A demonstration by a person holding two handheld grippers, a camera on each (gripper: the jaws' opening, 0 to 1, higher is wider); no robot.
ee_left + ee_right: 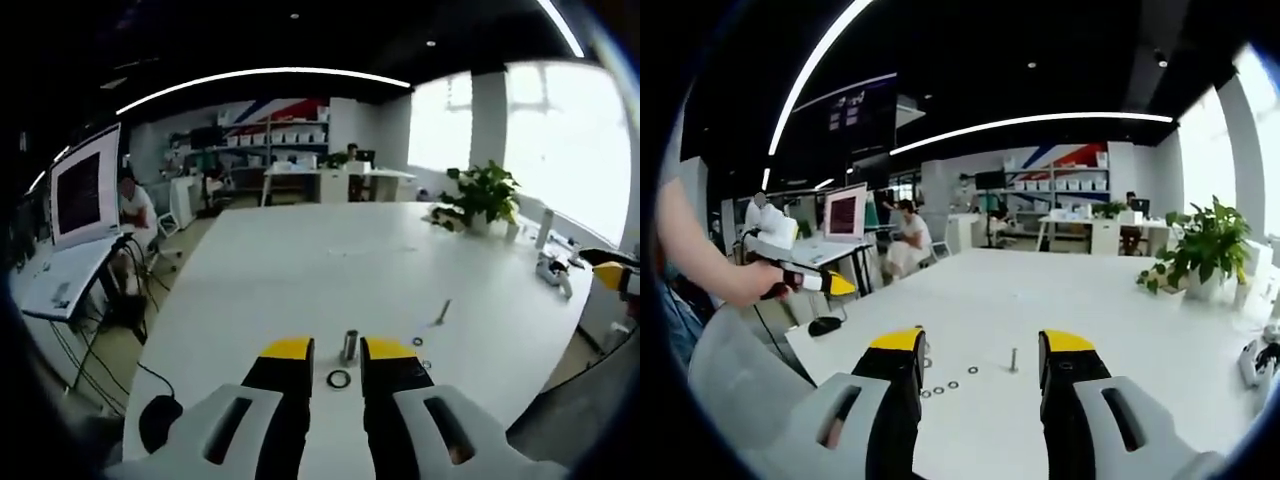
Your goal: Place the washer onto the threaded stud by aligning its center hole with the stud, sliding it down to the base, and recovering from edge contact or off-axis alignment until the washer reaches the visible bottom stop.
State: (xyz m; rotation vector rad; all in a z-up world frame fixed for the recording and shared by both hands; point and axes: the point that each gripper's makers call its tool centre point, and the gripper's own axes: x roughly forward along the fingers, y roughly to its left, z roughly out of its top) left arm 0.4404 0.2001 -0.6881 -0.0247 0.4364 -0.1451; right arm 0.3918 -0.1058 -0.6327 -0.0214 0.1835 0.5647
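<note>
In the left gripper view a dark washer (339, 379) lies flat on the white table (300, 270), between my left gripper's (338, 348) open yellow-tipped jaws. Just beyond it stands a short metal cylinder (349, 345). A thin threaded stud (443, 311) rises further right, with two small washers (417, 341) near it. In the right gripper view my right gripper (983, 342) is open and holds nothing. The stud (1013, 359) stands upright on the table ahead, with several washers (953, 384) in a row to its left. Both grippers hover short of these parts.
A potted plant (485, 195) and a white device (553, 270) sit at the table's far right. A black mouse (825, 325) lies at the left corner. A hand holds the left gripper (830, 283) beside the table. A monitor (85, 190) and seated people are behind.
</note>
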